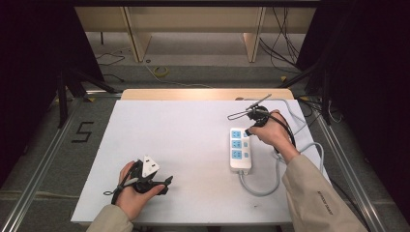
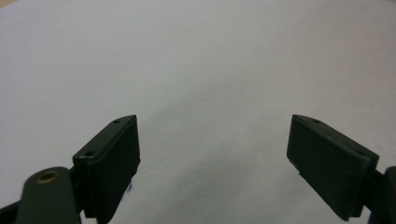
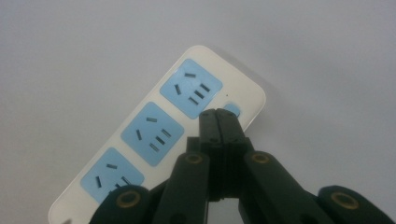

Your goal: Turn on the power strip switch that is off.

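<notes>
A white power strip [image 1: 239, 149] [image 3: 154, 135] with three blue sockets and small blue switches lies on the right half of the white table [image 1: 183, 145]. Its grey cable [image 1: 270, 186] loops off toward the near right. My right gripper [image 1: 249, 131] [image 3: 218, 115] is shut, jaws pressed together with nothing between them, its tips right at the small blue switch [image 3: 232, 110] beside the far socket. My left gripper [image 1: 167, 182] [image 2: 215, 154] rests low over bare table at the near left, jaws wide open and empty.
A wooden strip [image 1: 208, 94] edges the table's far side. Metal rails [image 1: 43, 159] run along both sides on the floor, with a "5" marked at the left. Black stands and loose cables [image 1: 309, 104] crowd the far right. Dark curtains flank the space.
</notes>
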Demonstrator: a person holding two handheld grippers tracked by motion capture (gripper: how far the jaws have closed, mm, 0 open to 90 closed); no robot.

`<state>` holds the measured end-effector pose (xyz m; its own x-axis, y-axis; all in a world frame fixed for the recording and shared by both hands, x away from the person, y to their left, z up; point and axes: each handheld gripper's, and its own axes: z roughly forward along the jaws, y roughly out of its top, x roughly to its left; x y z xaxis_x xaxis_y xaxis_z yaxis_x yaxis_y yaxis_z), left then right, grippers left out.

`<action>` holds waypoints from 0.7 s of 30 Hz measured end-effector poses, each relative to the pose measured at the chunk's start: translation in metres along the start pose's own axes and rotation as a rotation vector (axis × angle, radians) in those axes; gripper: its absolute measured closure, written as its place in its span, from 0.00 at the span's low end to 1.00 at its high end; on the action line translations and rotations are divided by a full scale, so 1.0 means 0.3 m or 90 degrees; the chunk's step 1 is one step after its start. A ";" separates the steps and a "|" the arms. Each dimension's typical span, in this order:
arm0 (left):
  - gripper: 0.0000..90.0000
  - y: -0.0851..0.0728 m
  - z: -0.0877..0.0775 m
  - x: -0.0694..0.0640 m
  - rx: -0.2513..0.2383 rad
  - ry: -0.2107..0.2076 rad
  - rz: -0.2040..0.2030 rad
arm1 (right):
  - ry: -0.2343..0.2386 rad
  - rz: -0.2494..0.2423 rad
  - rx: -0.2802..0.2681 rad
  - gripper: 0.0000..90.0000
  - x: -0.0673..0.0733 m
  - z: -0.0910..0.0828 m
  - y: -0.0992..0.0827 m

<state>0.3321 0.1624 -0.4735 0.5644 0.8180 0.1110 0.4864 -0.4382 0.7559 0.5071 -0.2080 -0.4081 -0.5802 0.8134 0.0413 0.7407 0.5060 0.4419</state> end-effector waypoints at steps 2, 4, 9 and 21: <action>0.19 0.000 0.000 0.000 0.000 -0.001 0.000 | -0.001 -0.002 -0.001 1.00 -0.001 0.003 0.004; 0.19 0.000 0.000 -0.001 0.000 -0.001 0.000 | -0.002 0.000 0.002 1.00 0.000 0.004 0.009; 0.19 0.000 0.001 0.000 0.001 -0.001 0.000 | -0.002 0.003 0.005 1.00 -0.001 0.014 0.018; 0.19 0.000 0.002 0.000 0.002 -0.002 0.003 | -0.007 0.008 0.013 1.00 -0.012 0.035 0.032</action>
<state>0.3326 0.1623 -0.4741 0.5692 0.8144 0.1131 0.4851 -0.4437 0.7535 0.5200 -0.2030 -0.4135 -0.5669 0.8229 0.0366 0.7550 0.5013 0.4228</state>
